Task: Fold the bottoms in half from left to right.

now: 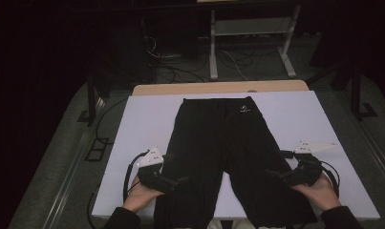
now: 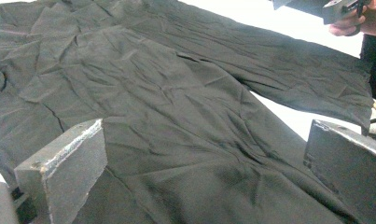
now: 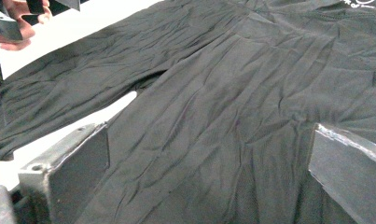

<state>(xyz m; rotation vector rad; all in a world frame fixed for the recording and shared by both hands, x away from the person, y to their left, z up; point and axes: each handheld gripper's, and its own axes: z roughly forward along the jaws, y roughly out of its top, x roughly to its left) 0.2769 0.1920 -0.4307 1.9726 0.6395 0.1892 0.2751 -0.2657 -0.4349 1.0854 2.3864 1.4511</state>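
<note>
Tools (image 1: 178, 181) (image 1: 276, 174) flank trousers (image 1: 219, 138) (spread flat)

The black trousers (image 1: 228, 152) run off the near edge of the high view, so both leg hems are cut off. A small white mark near the waistband (image 1: 244, 109) is too small to read. The table (image 1: 133, 143) loses its near corners past the frame edge. The floor cables (image 1: 180, 67) at the far side sink into darkness, their ends indistinguishable.
</note>
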